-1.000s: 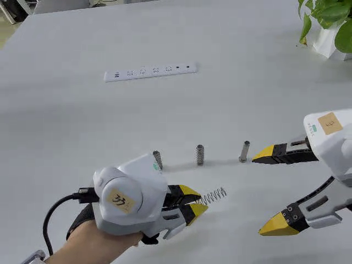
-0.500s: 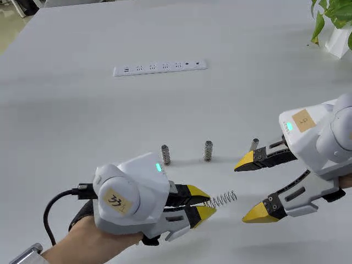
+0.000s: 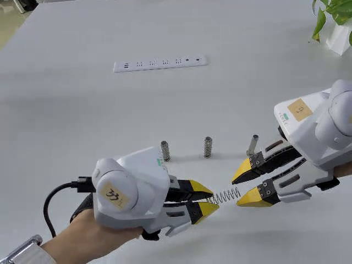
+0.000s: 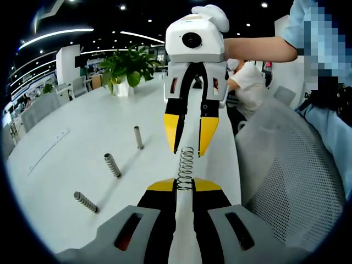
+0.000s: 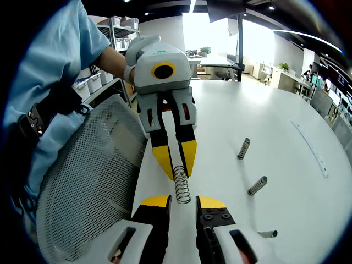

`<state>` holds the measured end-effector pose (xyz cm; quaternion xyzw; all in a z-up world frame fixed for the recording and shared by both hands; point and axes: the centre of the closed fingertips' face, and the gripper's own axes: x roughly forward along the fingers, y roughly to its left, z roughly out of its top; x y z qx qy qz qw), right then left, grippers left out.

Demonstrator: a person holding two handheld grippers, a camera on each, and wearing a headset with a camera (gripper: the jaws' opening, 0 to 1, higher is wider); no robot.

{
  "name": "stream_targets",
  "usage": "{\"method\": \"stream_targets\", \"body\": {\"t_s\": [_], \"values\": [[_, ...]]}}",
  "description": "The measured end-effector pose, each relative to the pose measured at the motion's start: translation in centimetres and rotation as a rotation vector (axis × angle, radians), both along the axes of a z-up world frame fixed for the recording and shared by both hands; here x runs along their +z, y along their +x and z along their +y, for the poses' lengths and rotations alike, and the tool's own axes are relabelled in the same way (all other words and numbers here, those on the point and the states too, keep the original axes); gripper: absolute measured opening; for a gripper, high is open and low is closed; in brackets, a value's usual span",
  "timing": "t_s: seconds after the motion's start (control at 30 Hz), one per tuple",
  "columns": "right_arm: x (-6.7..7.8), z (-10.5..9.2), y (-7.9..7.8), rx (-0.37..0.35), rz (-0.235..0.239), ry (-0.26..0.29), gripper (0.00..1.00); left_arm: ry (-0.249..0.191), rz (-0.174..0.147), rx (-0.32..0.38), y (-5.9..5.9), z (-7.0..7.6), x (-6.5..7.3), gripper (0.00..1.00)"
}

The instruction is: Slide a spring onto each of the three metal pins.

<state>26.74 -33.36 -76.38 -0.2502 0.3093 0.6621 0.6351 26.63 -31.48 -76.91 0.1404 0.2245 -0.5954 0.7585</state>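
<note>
My left gripper (image 3: 211, 199) is shut on one end of a loose spring (image 3: 226, 194), which sticks out level to the right. My right gripper (image 3: 245, 187) stands open with a yellow fingertip on each side of the spring's free end. In the right gripper view the spring (image 5: 181, 184) reaches into the gap of my right gripper (image 5: 183, 202). Three upright pins stand in a row behind. The left pin (image 3: 165, 151) and middle pin (image 3: 208, 147) each carry a spring. The right pin (image 3: 252, 144) is bare and stands just behind the right gripper's upper jaw.
A white power strip (image 3: 160, 63) lies farther back on the grey table (image 3: 82, 121). A potted plant (image 3: 333, 22) stands at the far right corner. A mesh chair (image 4: 286, 165) sits beside the table's near edge.
The right gripper has come in leftward and narrowed its jaws, which now straddle the spring's free end. The left gripper still holds the spring in much the same place.
</note>
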Motion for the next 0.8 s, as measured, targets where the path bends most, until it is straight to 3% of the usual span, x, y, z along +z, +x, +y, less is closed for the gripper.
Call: {"method": "stream_targets", "body": {"t_s": [0.23, 0.53, 0.7, 0.8], "values": [[-0.1, 0.04, -0.17, 0.007, 0.009, -0.002, 0.08, -0.009, 0.002, -0.006, -0.12, -0.04, 0.12, 0.07], [0.27, 0.21, -0.46, 0.035, -0.007, -0.014, 0.08, -0.011, 0.004, -0.007, -0.13, -0.26, 0.18, 0.07], [0.32, 0.15, -0.35, 0.06, -0.026, -0.052, 0.08, -0.005, 0.007, -0.01, -0.09, -0.49, 0.1, 0.07], [0.38, 0.07, 0.0, 0.096, -0.069, -0.092, 0.07, 0.005, 0.009, -0.011, 0.08, -0.66, -0.04, 0.07]]}}
